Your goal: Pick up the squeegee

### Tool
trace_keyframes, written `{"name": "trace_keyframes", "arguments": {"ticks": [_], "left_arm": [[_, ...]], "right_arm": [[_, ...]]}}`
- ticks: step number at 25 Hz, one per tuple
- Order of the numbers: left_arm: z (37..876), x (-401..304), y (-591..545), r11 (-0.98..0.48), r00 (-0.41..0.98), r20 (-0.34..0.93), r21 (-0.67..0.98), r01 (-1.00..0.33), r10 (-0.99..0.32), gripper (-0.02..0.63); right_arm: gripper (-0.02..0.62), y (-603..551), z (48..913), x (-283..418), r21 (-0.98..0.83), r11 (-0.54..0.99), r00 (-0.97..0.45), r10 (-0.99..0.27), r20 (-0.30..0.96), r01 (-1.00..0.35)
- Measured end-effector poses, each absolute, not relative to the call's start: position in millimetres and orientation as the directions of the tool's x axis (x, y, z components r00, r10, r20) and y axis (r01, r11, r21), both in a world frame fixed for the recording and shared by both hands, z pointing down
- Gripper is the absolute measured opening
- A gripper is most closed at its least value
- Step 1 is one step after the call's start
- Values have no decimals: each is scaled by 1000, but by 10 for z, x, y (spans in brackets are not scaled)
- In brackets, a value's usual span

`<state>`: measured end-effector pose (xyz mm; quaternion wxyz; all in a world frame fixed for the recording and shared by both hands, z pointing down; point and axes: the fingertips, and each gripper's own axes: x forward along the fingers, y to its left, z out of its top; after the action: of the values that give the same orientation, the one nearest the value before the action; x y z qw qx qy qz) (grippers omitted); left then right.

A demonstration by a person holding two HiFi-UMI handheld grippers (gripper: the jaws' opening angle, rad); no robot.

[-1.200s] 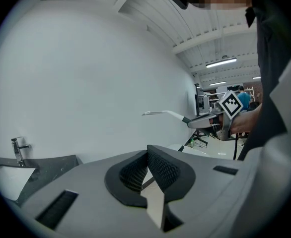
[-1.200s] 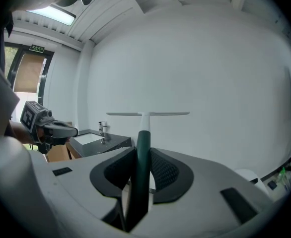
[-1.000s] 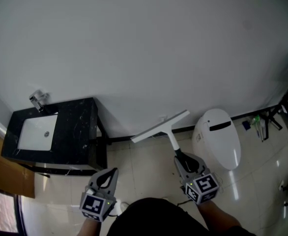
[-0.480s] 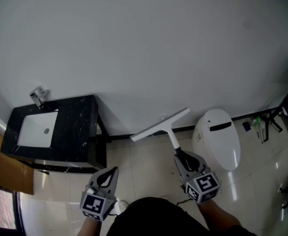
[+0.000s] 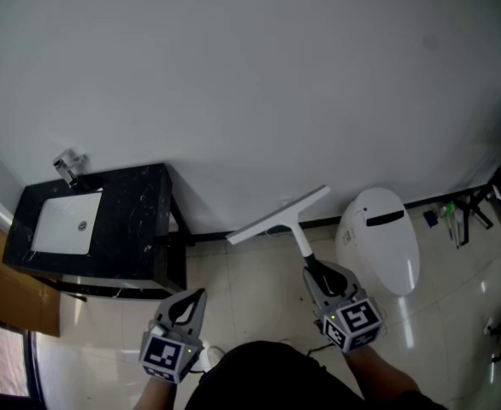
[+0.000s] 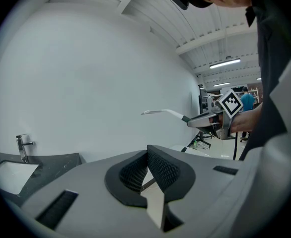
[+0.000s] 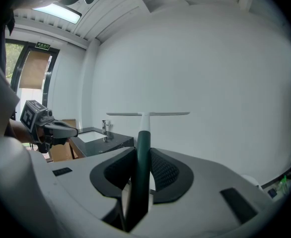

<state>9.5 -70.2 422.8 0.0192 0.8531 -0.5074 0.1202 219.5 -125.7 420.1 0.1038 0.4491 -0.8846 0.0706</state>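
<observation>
A: What does the squeegee look like?

B: T-shaped. It has a long, thin white blade across the top, and a white neck runs down from it into a dark green handle.

A: And where is it?

B: In the air in front of the white wall. It is above the tiled floor, between the black sink unit on the left and the white toilet on the right.

A: How does it sit in the right claw?

B: The claw is closed on the green handle, with a pad pressing on each side. The neck and blade stick out past the tips towards the wall. The blade runs crosswise, well clear of the claw.

A: And the left claw?

B: It is off to the left, apart from the squeegee. Its tips are together and nothing is between them.
</observation>
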Motion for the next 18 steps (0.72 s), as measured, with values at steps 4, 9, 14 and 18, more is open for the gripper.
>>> {"name": "trace_keyframes", "arguments": {"ticks": [4,9,14,18], "left_arm": [[4231,87,-701,-490,460,222,-99,-866,-859,2],[4224,74,-710,-488,459,220,-100,-867,-861,2],[4215,78,-697,-487,458,218,-102,-868,-862,2],[4211,75,-692,-485,456,220,-103,-868,-862,2]], "right_arm": [[98,-1253,4187,2189,-21,589,-575,-779,250,-808],[98,-1256,4181,2164,-21,596,-581,-774,250,-803],[97,-1243,4167,2166,-15,598,-582,-774,250,-802],[98,-1240,4145,2148,-9,607,-591,-769,245,-794]]}}
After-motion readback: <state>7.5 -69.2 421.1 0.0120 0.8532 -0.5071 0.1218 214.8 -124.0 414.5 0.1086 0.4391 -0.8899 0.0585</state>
